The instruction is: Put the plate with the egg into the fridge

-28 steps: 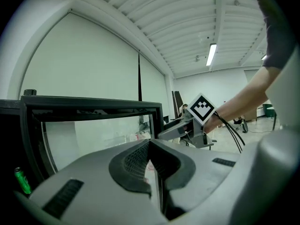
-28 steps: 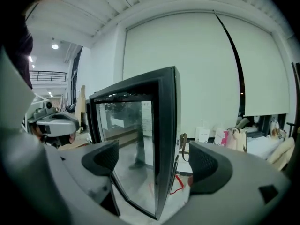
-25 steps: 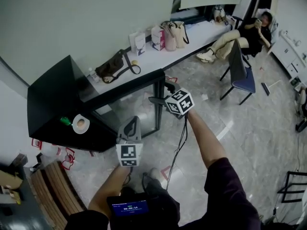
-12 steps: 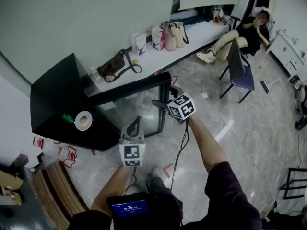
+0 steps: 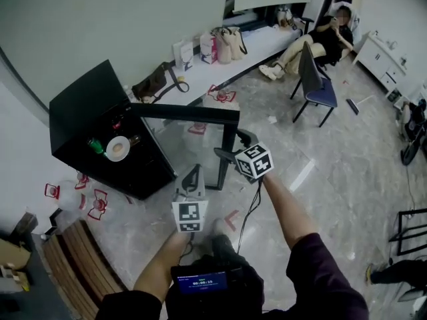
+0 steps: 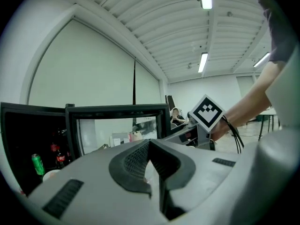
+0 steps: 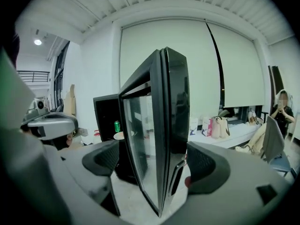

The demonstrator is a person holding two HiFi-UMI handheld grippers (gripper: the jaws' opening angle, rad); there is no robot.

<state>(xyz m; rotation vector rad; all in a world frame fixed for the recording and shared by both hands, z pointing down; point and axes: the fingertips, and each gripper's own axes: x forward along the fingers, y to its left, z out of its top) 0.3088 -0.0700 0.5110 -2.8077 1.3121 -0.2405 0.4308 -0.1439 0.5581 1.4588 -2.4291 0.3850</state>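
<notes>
Inside the open fridge (image 5: pixel 87 112), on a shelf below its top edge, sits the plate (image 5: pixel 126 143) with the egg (image 5: pixel 117 150) on it. A green can (image 5: pixel 95 145) stands just beside the plate, on the side away from the fridge's hinge. Deeper in the fridge and nearer the hinge stand red-labelled bottles (image 6: pixel 57 153).

The glass door (image 5: pixel 187 112) is swung well out from the fridge front, and the floor shows through its pane. At the door's free edge, the far end from the fridge, the right gripper (image 5: pixel 230 147) has that edge between its fingers (image 7: pixel 206 165). They are spread only as wide as the door is thick, with one pad against each face.

The left gripper (image 5: pixel 192 173) hangs in front of the fridge opening, apart from both the door and the fridge. Its fingers (image 6: pixel 129 162) are pressed together with nothing between them.

Beyond the fridge on the hinge side, a white counter (image 5: pixel 257 45) carries several bags (image 5: pixel 227 42).
</notes>
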